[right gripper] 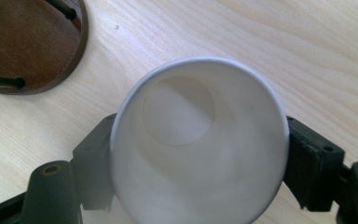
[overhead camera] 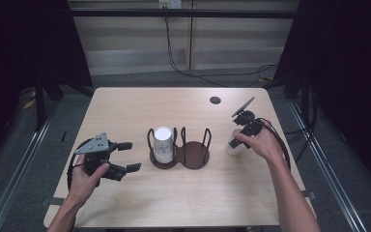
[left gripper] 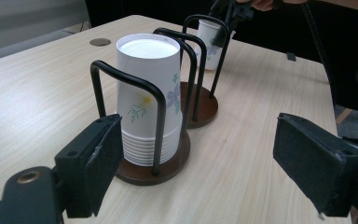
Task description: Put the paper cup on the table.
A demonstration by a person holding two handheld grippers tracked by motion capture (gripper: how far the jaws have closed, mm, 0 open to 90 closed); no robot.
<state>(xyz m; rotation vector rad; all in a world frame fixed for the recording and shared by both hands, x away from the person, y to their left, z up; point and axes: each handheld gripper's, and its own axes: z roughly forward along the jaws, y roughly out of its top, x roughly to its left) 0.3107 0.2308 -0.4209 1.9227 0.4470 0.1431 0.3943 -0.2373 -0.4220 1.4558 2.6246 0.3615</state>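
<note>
Paper cup on wooden table

Both forearms bare, no sleeves in the high view. Left black plastic tongs: grey three-cornered plate on top dotted with small holes, black cable looping off the rear. Its two blocky black jaws carry flat dark foam-like pads, each with a recessed screw; brass-coloured bushing at the arm pivot. Right black tongs: same grey plate, black cable trailing.

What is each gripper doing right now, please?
Left gripper: open, holding nothing.
Right gripper: jaws around a single paper cup standing upright on the table; grip cannot be told.
</note>
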